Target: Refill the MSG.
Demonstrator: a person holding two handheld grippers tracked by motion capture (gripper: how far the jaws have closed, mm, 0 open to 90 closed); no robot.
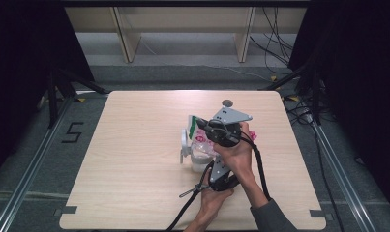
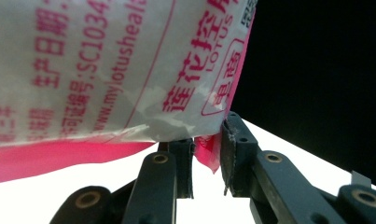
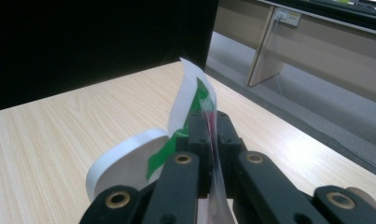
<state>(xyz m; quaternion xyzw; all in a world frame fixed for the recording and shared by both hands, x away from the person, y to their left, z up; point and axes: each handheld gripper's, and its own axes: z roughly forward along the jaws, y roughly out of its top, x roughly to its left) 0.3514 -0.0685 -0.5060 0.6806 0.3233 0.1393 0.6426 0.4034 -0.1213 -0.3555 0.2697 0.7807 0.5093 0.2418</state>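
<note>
- The plastic packet (image 1: 201, 140), white with pink printing and a green-marked flap, sits near the middle of the light wooden table (image 1: 134, 159), held up between the person's two tools.
- The right gripper (image 3: 212, 135) has its black jaws pressed together on the packet's thin top edge; in the right gripper view the white and green flap (image 3: 190, 100) rises above the jaws and curls to the left.
- The right hand (image 1: 235, 153) wraps that gripper's body, with its grey three-cornered plate (image 1: 230, 116) pointing away from the person.
- The left gripper (image 2: 207, 156) pinches a pink corner (image 2: 208, 150) of the packet; in the left gripper view the jaws stand a little apart with that pink film between them, and the printed white face of the packet looms right above.
- The left hand (image 1: 213, 198) holds its gripper low, just in front of the packet and nearer the person, a black cable (image 1: 183, 212) trailing toward the table's near edge.
- A white rounded object (image 3: 125, 161) lies on the table just left of the packet; I cannot tell what it is.
- A small grey round disc (image 1: 227, 102) rests on the table beyond the grippers.
</note>
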